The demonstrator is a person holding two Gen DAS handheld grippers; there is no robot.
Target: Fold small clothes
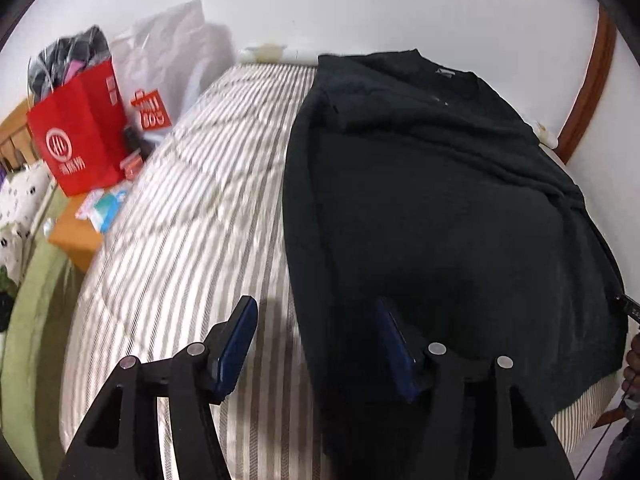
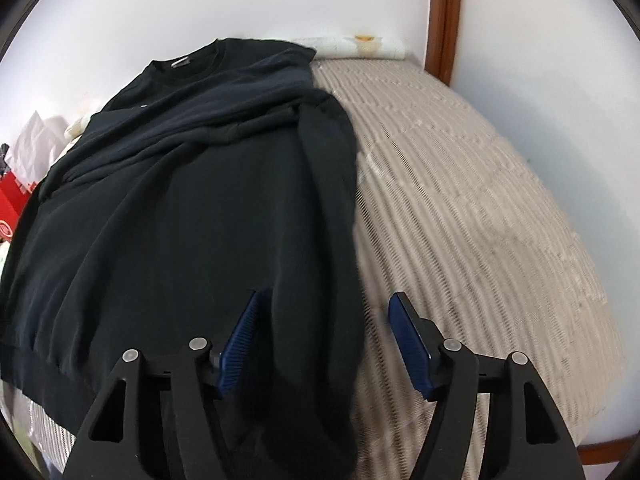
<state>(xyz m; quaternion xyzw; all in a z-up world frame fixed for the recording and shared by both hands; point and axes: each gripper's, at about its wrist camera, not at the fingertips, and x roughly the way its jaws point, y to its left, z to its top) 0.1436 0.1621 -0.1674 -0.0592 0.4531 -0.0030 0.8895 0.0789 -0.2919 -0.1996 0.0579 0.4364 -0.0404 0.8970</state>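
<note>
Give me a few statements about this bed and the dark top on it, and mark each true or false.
1. The black sweater lies on a striped bed. True.
2. The left gripper is clamped on the sweater. False: its jaws stand open, pressing on nothing.
3. A red bag stands beside the bed. True.
4. The right gripper is shut. False: it is open, a sleeve lying between its fingers.
5. The sweater is white. False: it is black.
</note>
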